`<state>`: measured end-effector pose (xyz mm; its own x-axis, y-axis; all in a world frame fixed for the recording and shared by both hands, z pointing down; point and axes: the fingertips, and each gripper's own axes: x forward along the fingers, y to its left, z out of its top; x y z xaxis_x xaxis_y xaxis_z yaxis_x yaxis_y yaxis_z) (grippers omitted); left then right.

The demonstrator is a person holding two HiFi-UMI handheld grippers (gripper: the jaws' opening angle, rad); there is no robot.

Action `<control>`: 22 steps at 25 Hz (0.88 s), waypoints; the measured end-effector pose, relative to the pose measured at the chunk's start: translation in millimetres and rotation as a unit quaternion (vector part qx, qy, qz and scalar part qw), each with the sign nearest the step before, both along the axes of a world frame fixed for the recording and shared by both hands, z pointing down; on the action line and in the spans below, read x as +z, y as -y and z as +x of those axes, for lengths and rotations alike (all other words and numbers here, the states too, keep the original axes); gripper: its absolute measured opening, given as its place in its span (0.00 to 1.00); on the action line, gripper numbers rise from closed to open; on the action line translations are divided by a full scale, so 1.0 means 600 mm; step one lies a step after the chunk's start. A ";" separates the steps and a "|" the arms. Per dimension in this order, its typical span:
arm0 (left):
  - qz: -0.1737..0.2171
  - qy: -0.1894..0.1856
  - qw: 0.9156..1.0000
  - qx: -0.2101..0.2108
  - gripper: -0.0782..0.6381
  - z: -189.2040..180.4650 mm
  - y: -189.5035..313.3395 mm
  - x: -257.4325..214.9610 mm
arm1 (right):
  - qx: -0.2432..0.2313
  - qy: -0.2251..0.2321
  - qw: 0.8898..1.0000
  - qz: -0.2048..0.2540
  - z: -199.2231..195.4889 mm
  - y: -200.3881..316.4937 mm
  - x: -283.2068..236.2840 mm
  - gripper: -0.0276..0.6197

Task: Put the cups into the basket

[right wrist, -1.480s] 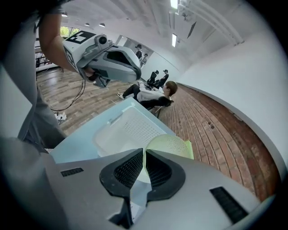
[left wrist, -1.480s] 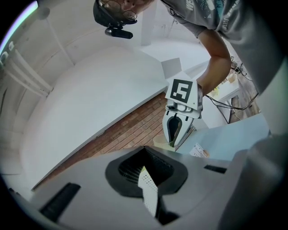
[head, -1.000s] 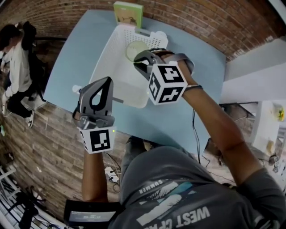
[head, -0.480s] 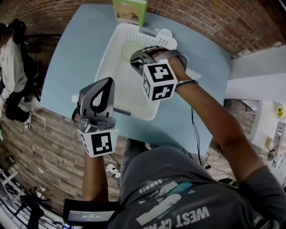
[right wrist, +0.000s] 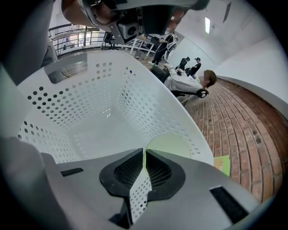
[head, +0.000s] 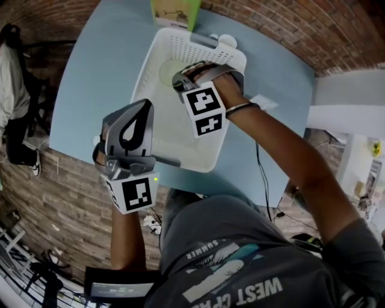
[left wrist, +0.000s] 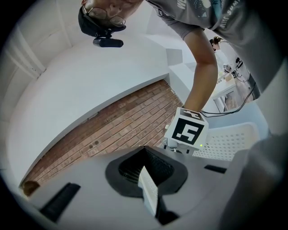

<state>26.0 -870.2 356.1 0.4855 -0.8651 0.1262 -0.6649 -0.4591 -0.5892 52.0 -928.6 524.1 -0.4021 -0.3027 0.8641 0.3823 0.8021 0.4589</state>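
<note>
A white perforated basket [head: 146, 75] stands on the blue table [head: 90, 78]. My right gripper [head: 177, 82] reaches down inside it, shut on the rim of a pale green cup [head: 168, 71] that hangs low by the far wall. In the right gripper view the jaws [right wrist: 144, 153] pinch the thin green rim, and the cup [right wrist: 168, 144] shows just beyond them against the basket wall [right wrist: 90, 103]. My left gripper [head: 145, 108] hovers left of the basket near the table's front edge, shut and holding nothing. The left gripper view shows its closed jaws [left wrist: 145, 152] and the basket [left wrist: 229, 140].
A green box [head: 174, 12] stands at the table's far edge behind the basket. A white rounded object [head: 227, 41] sits at the basket's far right corner. A paper slip [head: 263, 102] lies to the right. A person [head: 12, 90] sits beyond the table's left side.
My right gripper has gone down into the basket with the green cup. The left gripper has sunk a little beside the basket, still shut.
</note>
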 end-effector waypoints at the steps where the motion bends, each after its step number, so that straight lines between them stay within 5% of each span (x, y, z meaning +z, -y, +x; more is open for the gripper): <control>1: -0.001 0.002 1.000 0.000 0.11 0.001 0.003 0.004 | -0.003 -0.003 1.000 -0.002 -0.001 0.002 0.007 0.09; 22: -0.015 0.012 1.000 -0.008 0.11 0.007 0.025 0.028 | -0.009 -0.031 0.997 -0.073 0.001 0.009 0.107 0.09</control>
<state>30.3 -885.2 372.7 0.4682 -0.8683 0.1638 -0.6580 -0.4663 -0.5913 52.5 -933.7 588.1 -0.3514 -0.1653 0.9215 0.4211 0.8512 0.3133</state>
